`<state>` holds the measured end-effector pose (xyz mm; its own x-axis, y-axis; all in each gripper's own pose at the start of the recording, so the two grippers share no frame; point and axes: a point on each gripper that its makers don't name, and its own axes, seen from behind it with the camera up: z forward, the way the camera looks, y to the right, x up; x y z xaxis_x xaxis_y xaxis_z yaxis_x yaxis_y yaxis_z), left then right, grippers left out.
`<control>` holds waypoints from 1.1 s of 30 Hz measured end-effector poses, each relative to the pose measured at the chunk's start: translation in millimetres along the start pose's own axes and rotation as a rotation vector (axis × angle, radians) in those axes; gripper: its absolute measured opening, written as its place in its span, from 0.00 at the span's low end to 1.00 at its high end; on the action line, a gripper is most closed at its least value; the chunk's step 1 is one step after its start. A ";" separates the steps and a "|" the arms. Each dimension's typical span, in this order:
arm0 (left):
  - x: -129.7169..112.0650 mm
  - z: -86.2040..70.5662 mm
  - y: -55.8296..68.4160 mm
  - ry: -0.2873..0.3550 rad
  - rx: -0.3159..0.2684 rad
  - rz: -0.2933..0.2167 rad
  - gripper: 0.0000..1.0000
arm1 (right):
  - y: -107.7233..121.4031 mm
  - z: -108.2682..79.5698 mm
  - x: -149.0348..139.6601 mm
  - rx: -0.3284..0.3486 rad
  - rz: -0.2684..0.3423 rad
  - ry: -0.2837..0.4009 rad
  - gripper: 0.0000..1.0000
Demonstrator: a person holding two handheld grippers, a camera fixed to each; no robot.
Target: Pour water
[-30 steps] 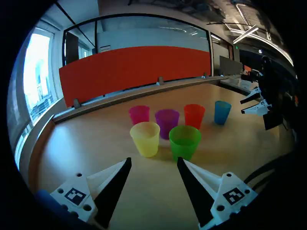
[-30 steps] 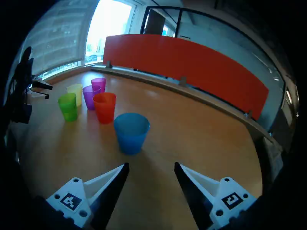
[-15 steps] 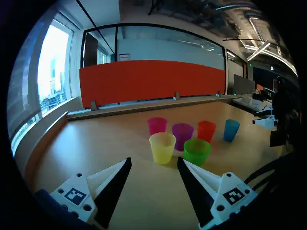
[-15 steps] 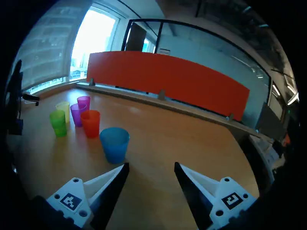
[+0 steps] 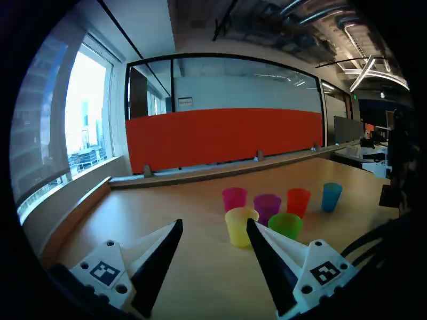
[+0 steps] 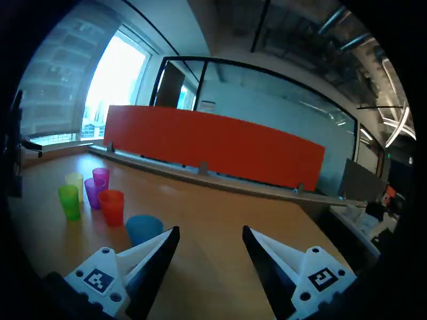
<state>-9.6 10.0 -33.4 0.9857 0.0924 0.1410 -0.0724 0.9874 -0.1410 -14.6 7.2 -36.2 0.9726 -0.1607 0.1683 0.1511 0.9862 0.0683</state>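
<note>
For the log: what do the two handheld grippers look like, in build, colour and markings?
The left gripper and right gripper look alike: two white wedge-shaped fingers tapering to points, with black inner faces. Each finger base carries a square black-and-white tag and small round holes. Black cables run at the lower right of the left gripper view.

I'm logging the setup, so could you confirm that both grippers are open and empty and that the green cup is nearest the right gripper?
Not quite: the right gripper view shows the blue cup nearest the right gripper, the green cup farther off. It and the left gripper are indeed open and empty.
</note>
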 end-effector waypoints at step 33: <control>28.1 7.8 -13.9 0.183 0.106 -0.074 0.88 | -1.9 9.2 30.5 -0.072 0.144 0.156 0.91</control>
<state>18.0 -0.2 -19.9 0.9994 0.0035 -0.0343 -0.0046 0.9995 -0.0313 13.2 0.0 -22.2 0.9997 -0.0150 0.0167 0.0153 0.9997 -0.0169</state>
